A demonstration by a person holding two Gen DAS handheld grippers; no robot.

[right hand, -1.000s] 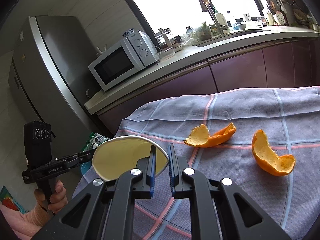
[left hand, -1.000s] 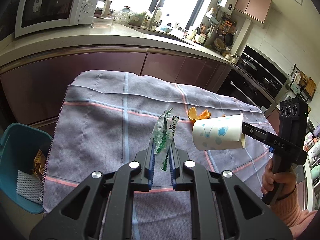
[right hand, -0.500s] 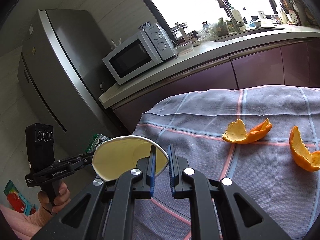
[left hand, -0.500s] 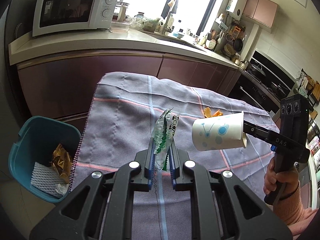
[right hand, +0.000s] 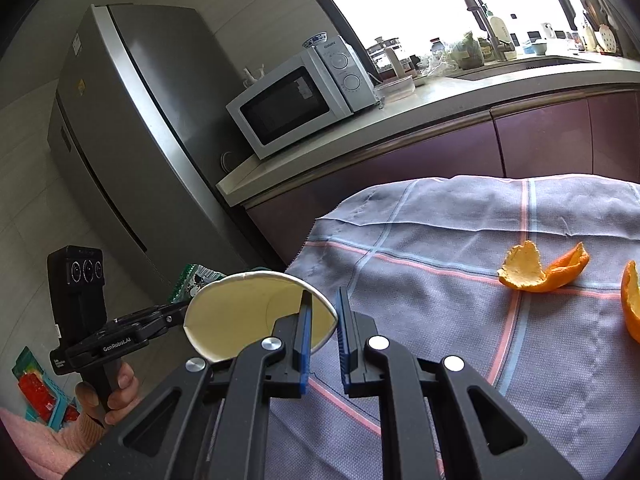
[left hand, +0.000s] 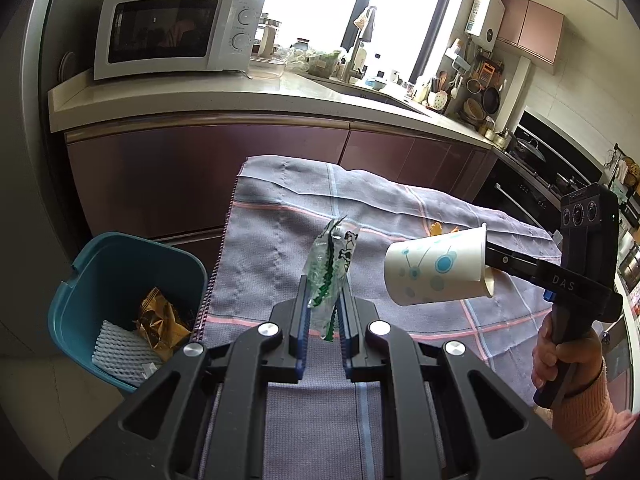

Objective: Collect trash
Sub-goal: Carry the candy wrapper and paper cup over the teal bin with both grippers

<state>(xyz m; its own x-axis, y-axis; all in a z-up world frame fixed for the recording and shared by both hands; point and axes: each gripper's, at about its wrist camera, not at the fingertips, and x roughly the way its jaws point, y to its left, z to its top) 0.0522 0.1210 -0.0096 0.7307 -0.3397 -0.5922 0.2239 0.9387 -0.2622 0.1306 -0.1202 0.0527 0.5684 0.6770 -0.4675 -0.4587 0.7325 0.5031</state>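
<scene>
My left gripper (left hand: 323,296) is shut on a clear green-printed plastic wrapper (left hand: 330,268), held above the left edge of the cloth-covered table (left hand: 280,240). My right gripper (right hand: 322,312) is shut on the rim of a white paper cup with blue dots (left hand: 436,270), held on its side in the air; its open mouth (right hand: 256,312) faces the right wrist camera. A teal trash bin (left hand: 100,272) stands on the floor left of the table, holding a gold wrapper and white foam net. Orange peels (right hand: 540,270) lie on the cloth.
A purple kitchen counter (left hand: 200,96) with a white microwave (left hand: 172,36) runs behind the table. A steel fridge (right hand: 132,140) stands at the left. A stove and oven (left hand: 532,184) are at the right.
Both grippers have moved left with their loads toward the table's left edge. The trash bin has come further into the left wrist view; the peels have slid right in the right wrist view.
</scene>
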